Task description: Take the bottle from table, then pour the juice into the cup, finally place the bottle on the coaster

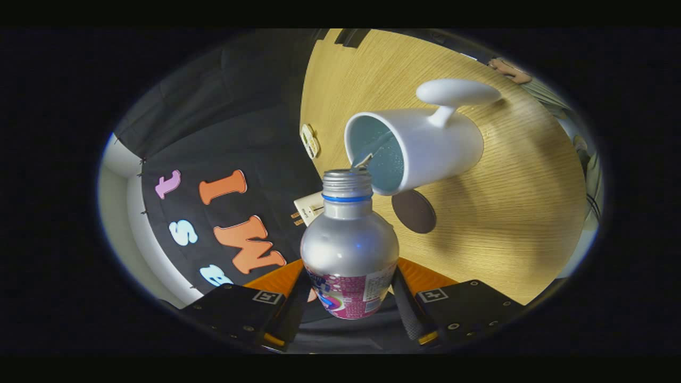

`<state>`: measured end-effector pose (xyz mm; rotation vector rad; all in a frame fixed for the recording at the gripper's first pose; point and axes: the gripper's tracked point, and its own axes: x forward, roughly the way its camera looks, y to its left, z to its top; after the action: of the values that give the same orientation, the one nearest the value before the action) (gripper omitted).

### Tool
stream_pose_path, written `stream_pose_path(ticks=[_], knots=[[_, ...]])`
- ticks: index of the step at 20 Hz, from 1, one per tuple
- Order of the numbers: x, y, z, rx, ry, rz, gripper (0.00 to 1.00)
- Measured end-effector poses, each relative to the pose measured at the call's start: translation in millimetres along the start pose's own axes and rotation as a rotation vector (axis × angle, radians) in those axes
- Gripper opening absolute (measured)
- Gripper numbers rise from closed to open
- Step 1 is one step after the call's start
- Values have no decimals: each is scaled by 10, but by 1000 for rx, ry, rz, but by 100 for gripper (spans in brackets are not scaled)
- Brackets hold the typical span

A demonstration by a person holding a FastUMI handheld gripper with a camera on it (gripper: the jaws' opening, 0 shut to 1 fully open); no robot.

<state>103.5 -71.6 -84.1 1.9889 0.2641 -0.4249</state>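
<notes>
A silver bottle (348,239) with a pink label and a blue neck ring is held between my fingers, and my gripper (348,298) is shut on its body. The whole view is rolled, so the bottle is tipped toward the white cup (425,149). Its open mouth sits right at the cup's rim, and a thin stream of liquid runs from the mouth into the cup's pale blue inside. The cup's handle points away from the bottle. A dark round coaster (414,211) lies on the wooden table (521,213), just beyond the bottle's shoulder and beside the cup.
A small cream-coloured object (310,140) lies at the table's edge beyond the cup. A white tag (309,208) sits behind the bottle's neck. A person's hand (509,70) rests at the table's far side. Bare wood spreads past the coaster.
</notes>
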Motion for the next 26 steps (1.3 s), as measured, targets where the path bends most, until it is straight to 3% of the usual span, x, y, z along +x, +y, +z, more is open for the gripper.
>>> stream_pose_path(ticks=[26], knots=[[51, 98, -74, 85, 10, -30, 77]])
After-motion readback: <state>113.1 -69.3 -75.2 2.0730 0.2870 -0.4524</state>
